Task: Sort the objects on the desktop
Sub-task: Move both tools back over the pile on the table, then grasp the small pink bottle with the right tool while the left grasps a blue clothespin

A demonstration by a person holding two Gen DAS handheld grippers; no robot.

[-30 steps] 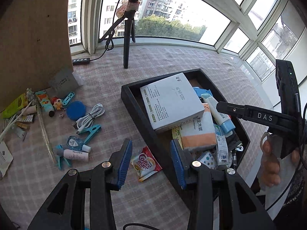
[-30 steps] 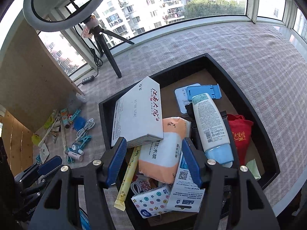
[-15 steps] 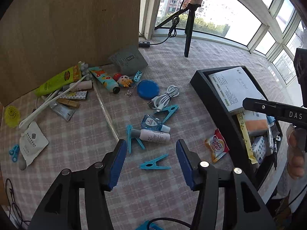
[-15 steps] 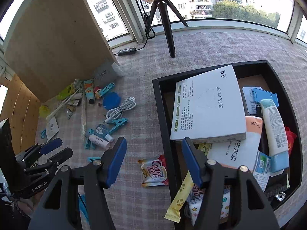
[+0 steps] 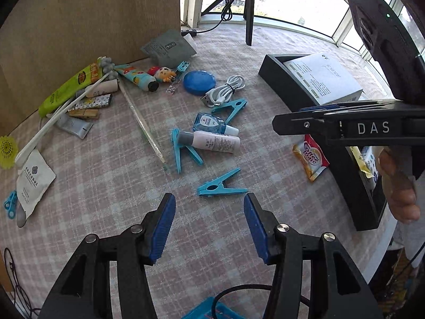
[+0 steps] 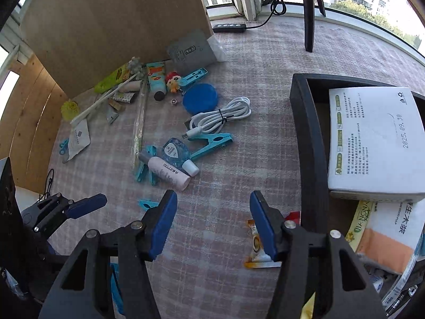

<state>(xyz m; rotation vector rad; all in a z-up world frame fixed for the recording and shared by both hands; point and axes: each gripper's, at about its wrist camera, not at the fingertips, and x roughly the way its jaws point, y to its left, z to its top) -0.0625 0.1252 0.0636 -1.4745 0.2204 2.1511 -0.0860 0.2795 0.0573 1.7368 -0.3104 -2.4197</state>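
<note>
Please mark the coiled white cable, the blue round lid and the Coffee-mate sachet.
Coiled white cable (image 6: pixel 221 117), right wrist view, middle of the coil at its tie.
Blue round lid (image 5: pixel 199 82), left wrist view, centre of its top face.
Coffee-mate sachet (image 5: pixel 310 156), left wrist view, on the printed logo.

Your two wrist cameras look steeply down over the checked tablecloth (image 5: pixel 106 186), sharing the blue clothespins (image 5: pixel 221 184) and black tray (image 6: pixel 308 143).

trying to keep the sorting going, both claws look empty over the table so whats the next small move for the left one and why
Probably lower the left claw onto the blue clothespin lying just ahead of its fingertips. The claw is open and holds nothing, and the pin lies flat on the checked cloth, apart from the other clutter. The right claw is also empty, closing on nothing.
</note>
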